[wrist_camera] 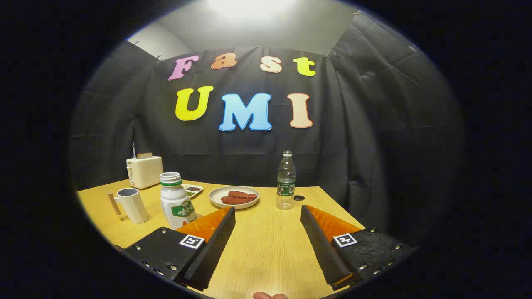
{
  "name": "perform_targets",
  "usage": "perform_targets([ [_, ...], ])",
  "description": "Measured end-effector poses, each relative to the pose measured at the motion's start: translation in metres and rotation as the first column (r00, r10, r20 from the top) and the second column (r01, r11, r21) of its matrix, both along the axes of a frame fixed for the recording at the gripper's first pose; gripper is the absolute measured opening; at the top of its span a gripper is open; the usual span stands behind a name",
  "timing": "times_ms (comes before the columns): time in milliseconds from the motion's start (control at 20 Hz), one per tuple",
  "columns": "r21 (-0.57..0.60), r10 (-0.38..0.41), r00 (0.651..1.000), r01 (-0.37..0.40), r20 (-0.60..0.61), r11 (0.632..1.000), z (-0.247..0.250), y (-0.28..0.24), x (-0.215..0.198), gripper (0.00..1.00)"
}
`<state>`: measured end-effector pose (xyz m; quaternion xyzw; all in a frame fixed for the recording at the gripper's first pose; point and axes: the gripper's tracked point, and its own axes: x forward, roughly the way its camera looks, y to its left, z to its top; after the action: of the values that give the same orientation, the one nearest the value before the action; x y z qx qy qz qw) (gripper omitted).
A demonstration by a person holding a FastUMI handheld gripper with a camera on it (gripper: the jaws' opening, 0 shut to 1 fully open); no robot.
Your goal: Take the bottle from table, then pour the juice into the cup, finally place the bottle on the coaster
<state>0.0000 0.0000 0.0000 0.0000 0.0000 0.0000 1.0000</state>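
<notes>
Wooden table, tool wide open, holding nothing

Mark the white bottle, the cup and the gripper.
white bottle (176,203): gripper view, on its body.
cup (133,204): gripper view, on its side wall.
gripper (268,218): gripper view, midway between its open fingers.

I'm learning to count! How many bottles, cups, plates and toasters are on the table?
Bottles: 2, white plastic juice bottle, clear plastic water bottle
Cups: 1, cream mug
Plates: 2, round white plate, small white dish
Toasters: 1, cream toaster
Total: 6
</notes>
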Motion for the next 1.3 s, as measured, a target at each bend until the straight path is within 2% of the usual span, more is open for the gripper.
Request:
perform_targets([
  [250, 0.032, 0.059, 0.998, -0.06, 0.031, 0.998, 0.01, 0.027, -0.017, 0.97],
  [600, 0.041, 0.039, 0.998, -0.041, 0.046, 0.998, 0.015, 0.033, -0.026, 0.97],
  [750, 0.066, 0.055, 0.997, -0.059, 0.06, 0.996, 0.014, 0.044, -0.03, 0.97],
  [1050, 0.073, 0.104, 0.993, -0.108, 0.05, 0.992, 0.007, 0.077, -0.027, 0.97],
  [1300, 0.077, 0.142, 0.99, -0.142, 0.008, 0.987, -0.02, 0.118, -0.008, 0.97],
])
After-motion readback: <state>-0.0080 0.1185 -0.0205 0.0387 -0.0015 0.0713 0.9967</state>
